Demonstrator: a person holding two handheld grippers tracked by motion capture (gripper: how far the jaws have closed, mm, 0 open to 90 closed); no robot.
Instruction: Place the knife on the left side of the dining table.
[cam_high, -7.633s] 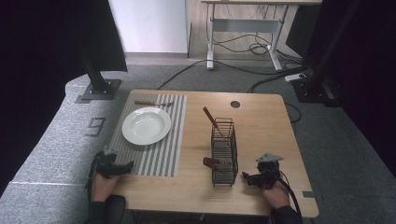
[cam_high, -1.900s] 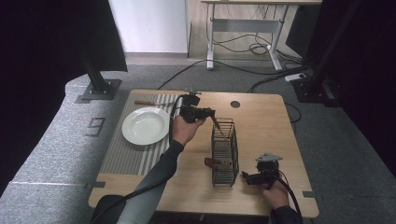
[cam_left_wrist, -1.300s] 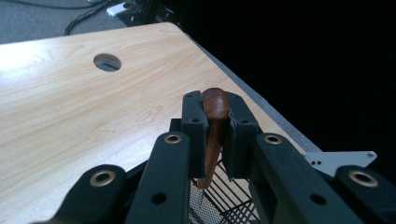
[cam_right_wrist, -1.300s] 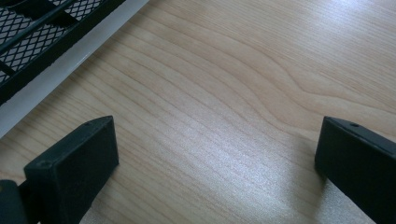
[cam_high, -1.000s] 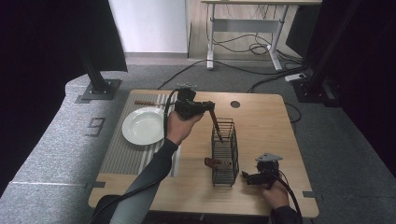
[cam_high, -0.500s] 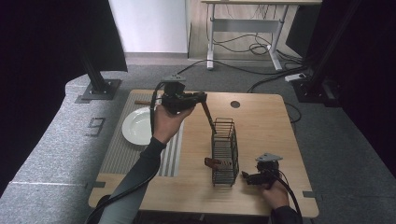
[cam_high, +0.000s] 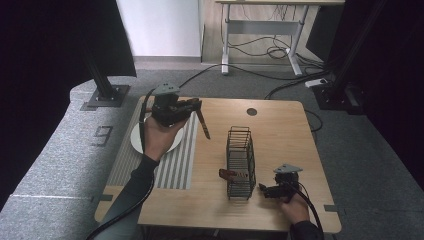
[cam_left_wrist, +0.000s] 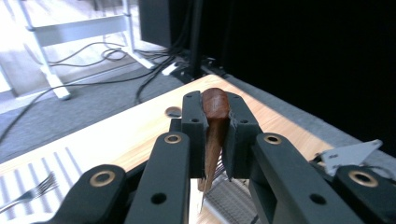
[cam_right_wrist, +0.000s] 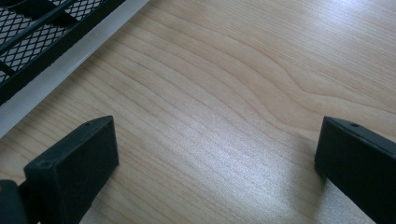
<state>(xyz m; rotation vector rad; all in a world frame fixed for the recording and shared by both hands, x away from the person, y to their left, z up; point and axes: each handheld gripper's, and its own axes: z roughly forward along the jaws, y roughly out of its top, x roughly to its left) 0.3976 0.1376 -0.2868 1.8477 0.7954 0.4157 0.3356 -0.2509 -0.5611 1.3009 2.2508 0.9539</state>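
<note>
1. Left gripper (cam_high: 192, 106): jaws clamped on the brown wooden handle of a slim table utensil (cam_high: 202, 121); its lower end hangs free below and ahead of the jaws, clear of the light wooden table (cam_high: 280, 130).
2. Right gripper (cam_high: 263, 190): jaws spread wide with nothing between them, resting low on the tabletop just beside the black wire-mesh cutlery basket (cam_high: 240, 162).
3. Risk: the grip sits near the handle's end, so the utensil could pivot or slip in a quick swing.
4. Risk: the hanging tip could catch the basket's rim if carried back that way.
5. Room: behind and below the left gripper lie the grey striped placemat (cam_high: 176, 162) and round white plate (cam_high: 138, 141); the mat is open for a set-down, and the table edge lies well beyond it.
</note>
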